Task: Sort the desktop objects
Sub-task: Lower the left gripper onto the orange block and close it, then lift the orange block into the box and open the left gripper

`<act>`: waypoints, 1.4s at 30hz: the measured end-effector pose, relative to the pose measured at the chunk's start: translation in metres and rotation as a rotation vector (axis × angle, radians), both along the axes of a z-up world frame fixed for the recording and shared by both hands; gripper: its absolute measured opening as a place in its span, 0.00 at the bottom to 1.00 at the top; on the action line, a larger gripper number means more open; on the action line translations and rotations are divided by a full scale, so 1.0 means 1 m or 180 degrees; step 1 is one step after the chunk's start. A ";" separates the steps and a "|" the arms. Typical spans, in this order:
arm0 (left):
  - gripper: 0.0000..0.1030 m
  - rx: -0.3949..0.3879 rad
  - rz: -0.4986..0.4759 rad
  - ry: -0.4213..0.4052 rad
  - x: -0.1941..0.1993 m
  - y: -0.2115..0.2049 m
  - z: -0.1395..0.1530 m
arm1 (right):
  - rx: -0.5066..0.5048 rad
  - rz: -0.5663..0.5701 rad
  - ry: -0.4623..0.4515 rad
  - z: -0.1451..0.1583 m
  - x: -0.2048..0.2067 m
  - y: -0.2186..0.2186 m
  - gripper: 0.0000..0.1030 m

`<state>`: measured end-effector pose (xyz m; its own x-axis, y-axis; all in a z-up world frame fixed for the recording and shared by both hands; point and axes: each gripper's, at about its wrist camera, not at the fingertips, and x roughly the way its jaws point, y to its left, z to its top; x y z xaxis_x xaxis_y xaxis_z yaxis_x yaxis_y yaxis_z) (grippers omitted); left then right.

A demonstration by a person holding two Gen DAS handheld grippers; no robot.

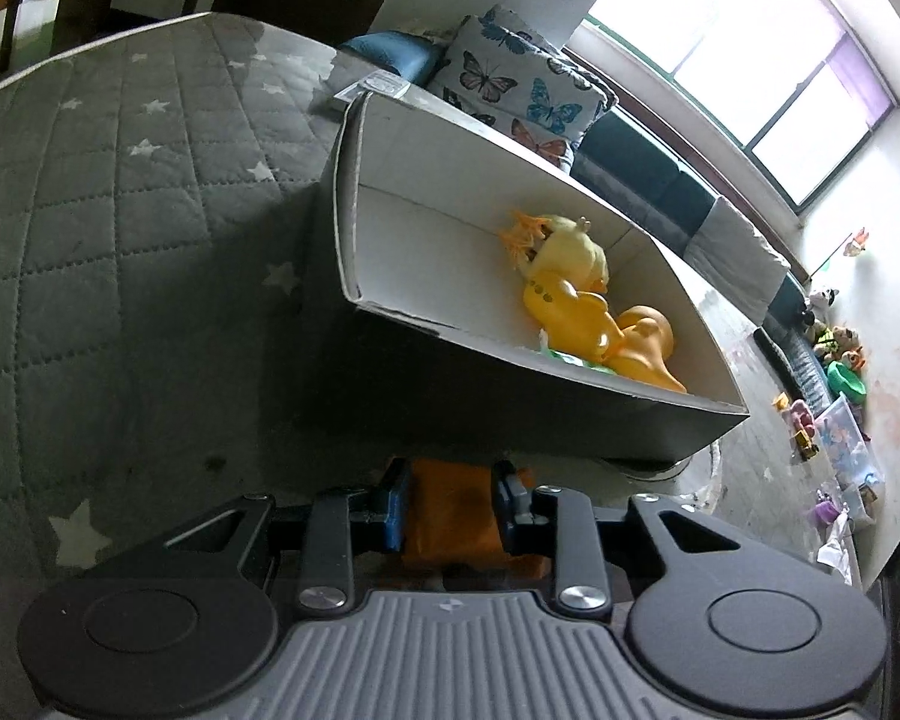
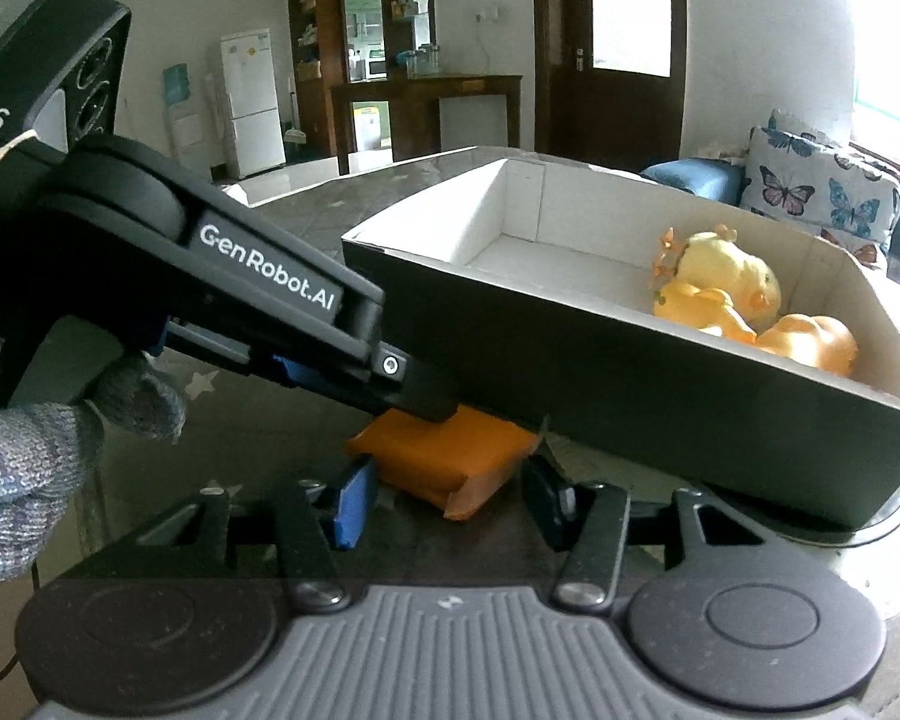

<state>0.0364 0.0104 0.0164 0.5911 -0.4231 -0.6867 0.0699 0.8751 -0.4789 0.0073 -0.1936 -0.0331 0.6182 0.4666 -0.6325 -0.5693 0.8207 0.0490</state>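
Right wrist view: an orange packet [image 2: 444, 462] lies on the grey quilted worktop [image 2: 210, 420], straight ahead of the right hand-held gripper [image 2: 450, 501] and tucked against the foot of a black box [image 2: 630, 396] with a white lining. The right hand-held gripper is spread, its fingers standing either side of the packet's near end without touching it. The left hand-held gripper [image 2: 432, 411] reaches in from the left of it and its tip rests on the packet's top.

In the left wrist view that left hand-held gripper [image 1: 450, 504] has a finger on each flank of the packet [image 1: 450, 516] and appears to pinch it across its width.

The packet looks light and soft, a thin wrapper with a loose folded flap at its near end, so it will likely crumple or slip if taken by that flap. The firmer hold is across the flat middle of the body, squeezed gently. Three yellow and orange rubber toys [image 2: 744, 306] already lie in the box's far right corner, which is probably where the packet belongs.
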 end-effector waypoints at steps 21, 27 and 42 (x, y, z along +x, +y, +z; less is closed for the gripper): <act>0.24 -0.0027 -0.0118 -0.0133 -0.023 -0.016 0.027 | 0.0052 -0.0091 -0.0224 0.027 -0.027 -0.019 0.47; 0.24 -0.0034 -0.0134 -0.0431 -0.021 -0.021 0.062 | 0.0121 -0.0134 -0.0505 0.055 -0.027 -0.025 0.47; 0.24 0.0036 -0.0078 -0.0465 0.052 -0.033 0.075 | 0.0123 -0.0186 -0.0512 0.077 0.048 -0.025 0.47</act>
